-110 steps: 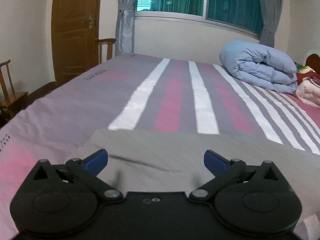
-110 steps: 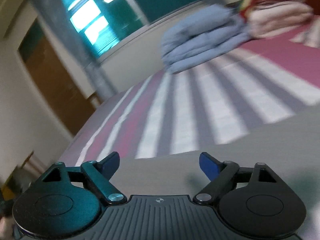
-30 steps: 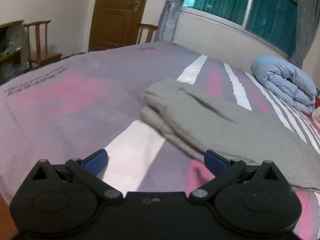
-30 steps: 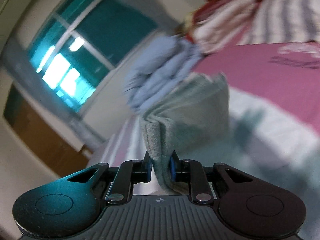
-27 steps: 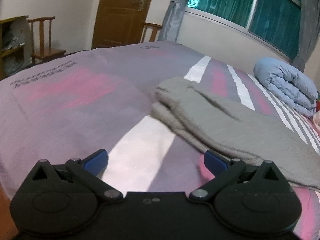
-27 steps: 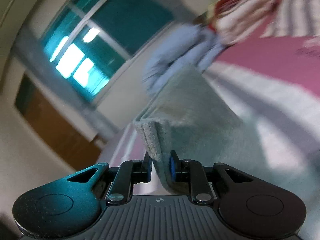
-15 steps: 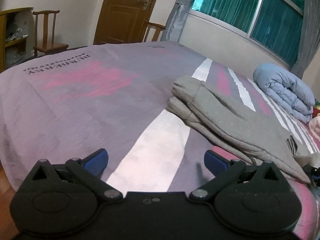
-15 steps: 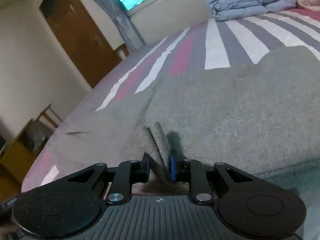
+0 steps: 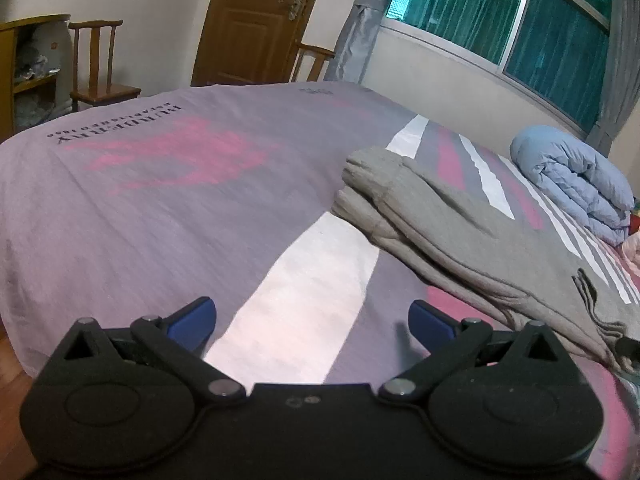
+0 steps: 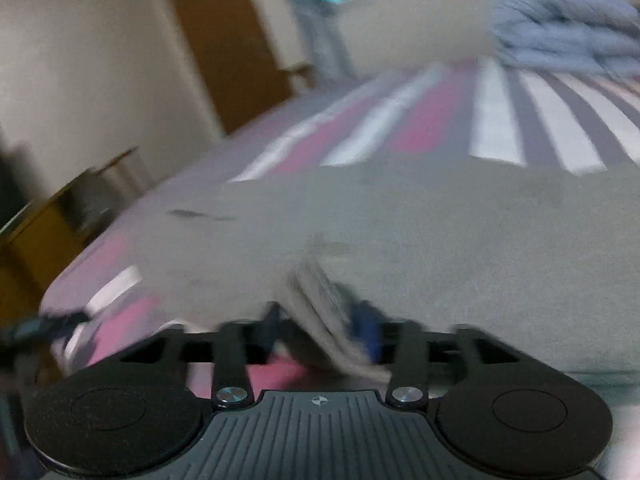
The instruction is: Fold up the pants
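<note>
left wrist view: left gripper [image 9: 312, 320] at bottom centre, jaws spread wide with nothing between them, hovering over the white stripe of the bedsheet [image 9: 160, 208]. grey pants [image 9: 452, 236] lie right of centre, already doubled over, a thick rolled-looking end toward frame centre and the rest running off to the lower right edge. light blue duvet [image 9: 576, 180] folded at right, well apart from the pants. wooden door [image 9: 256, 20] upper centre, chair [image 9: 100, 64] upper left

right wrist view: blurred by motion. right gripper [image 10: 320, 328] at bottom centre, jaws have just been opening, now part-way apart, and a folded edge of the pants [image 10: 440, 232] sits between them, leaning against the blue pad on the right. pads look loose on the cloth, not pinching, though blur makes contact hard to judge. the rest of the pants fill the middle of the frame, flat on the striped sheet. duvet [image 10: 568, 36] upper right

step: looks like the release at the end of a fold, carried edge laid down on the garment. next move probably calls for backing the right gripper off the cloth without dragging the edge, then checking whether another fold or some smoothing is needed; left gripper is free to take the rolled end
</note>
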